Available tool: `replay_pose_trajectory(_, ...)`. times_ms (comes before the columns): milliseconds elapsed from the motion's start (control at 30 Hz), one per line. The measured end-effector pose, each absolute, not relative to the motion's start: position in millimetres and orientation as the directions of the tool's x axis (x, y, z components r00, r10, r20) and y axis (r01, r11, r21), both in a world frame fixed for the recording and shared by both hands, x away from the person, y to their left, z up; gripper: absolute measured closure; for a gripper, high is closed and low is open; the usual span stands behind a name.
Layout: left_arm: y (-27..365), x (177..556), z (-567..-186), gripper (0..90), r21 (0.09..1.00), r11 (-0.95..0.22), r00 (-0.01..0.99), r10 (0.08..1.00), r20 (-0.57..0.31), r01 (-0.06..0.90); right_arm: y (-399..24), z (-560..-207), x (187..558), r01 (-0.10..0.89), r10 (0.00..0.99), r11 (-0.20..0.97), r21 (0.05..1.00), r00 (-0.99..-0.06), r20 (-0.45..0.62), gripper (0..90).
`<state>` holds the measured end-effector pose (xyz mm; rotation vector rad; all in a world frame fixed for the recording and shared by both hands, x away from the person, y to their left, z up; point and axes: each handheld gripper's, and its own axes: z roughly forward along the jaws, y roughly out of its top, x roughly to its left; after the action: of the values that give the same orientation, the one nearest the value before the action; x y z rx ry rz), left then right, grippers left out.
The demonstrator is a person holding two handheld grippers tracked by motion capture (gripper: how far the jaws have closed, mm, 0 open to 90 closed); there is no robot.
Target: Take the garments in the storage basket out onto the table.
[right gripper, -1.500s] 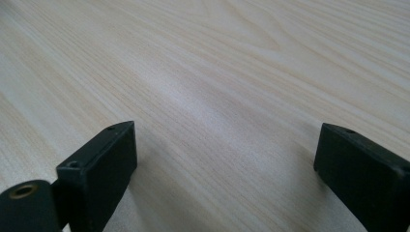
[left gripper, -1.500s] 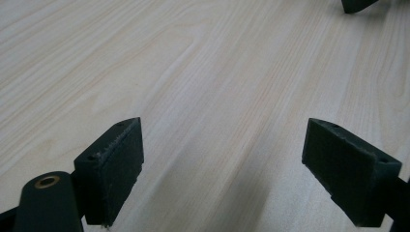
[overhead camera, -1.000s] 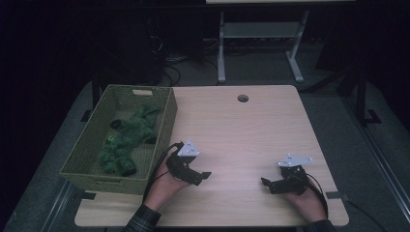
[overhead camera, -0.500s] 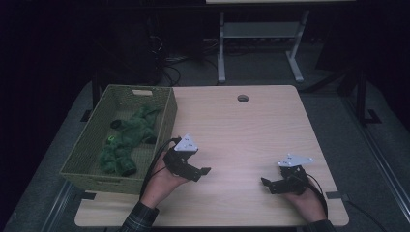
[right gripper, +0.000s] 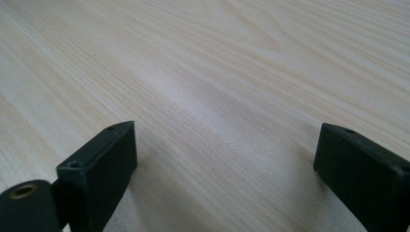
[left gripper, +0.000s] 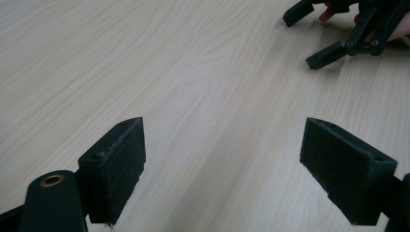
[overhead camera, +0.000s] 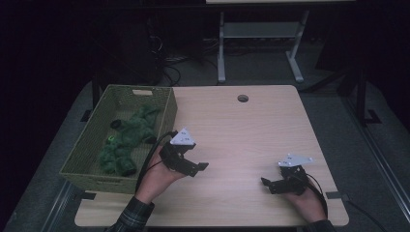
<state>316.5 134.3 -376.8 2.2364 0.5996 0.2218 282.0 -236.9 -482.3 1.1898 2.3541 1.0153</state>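
Observation:
My left gripper (overhead camera: 197, 169) hovers over the light wooden table (overhead camera: 241, 130), just right of an olive woven basket (overhead camera: 92, 145). Its jaws stand open, with nothing but bare wood between them in the left gripper view (left gripper: 222, 164). A green plush toy (overhead camera: 126, 140) lies inside the basket. My right gripper (overhead camera: 268, 184) rests near the table's front right, pointing left. It is open too, over bare wood in the right gripper view (right gripper: 225, 164). The right gripper (left gripper: 348, 34) also appears at the top right of the left gripper view.
A round cable hole (overhead camera: 242, 98) sits near the table's far edge. Beyond the table stand a white frame (overhead camera: 261, 43) and cables on a dark floor. The basket overhangs the table's left side.
My left gripper has shifted slightly up and left, toward the basket's near right corner. The right gripper has stayed where it was.

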Motion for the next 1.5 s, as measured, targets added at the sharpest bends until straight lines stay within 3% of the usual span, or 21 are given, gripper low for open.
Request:
replay_pose_trajectory(400, 147.4, 323.1, -363.6, 15.9, 0.756, -0.544, 0.866, 0.497, -0.059, 0.364, -236.9, -482.3, 282.1, 0.572, 0.795, 0.403, 0.714, -0.606, 0.037, 7.7)
replay_pose_trajectory(733, 163.9, 328.5, -353.4, 15.9, 0.756, -0.546, 0.852, 0.522, -0.031, 0.362, -236.9, -482.3, 282.0, 0.573, 0.796, 0.402, 0.714, -0.605, 0.037, 7.7)
replay_pose_trajectory(1500, 234.1, 341.6, -341.5, 19.6, 0.76, -0.495, 0.758, 0.653, 0.006, 0.421, -236.9, -482.2, 282.0, 0.574, 0.796, 0.402, 0.714, -0.604, 0.038, 7.8)
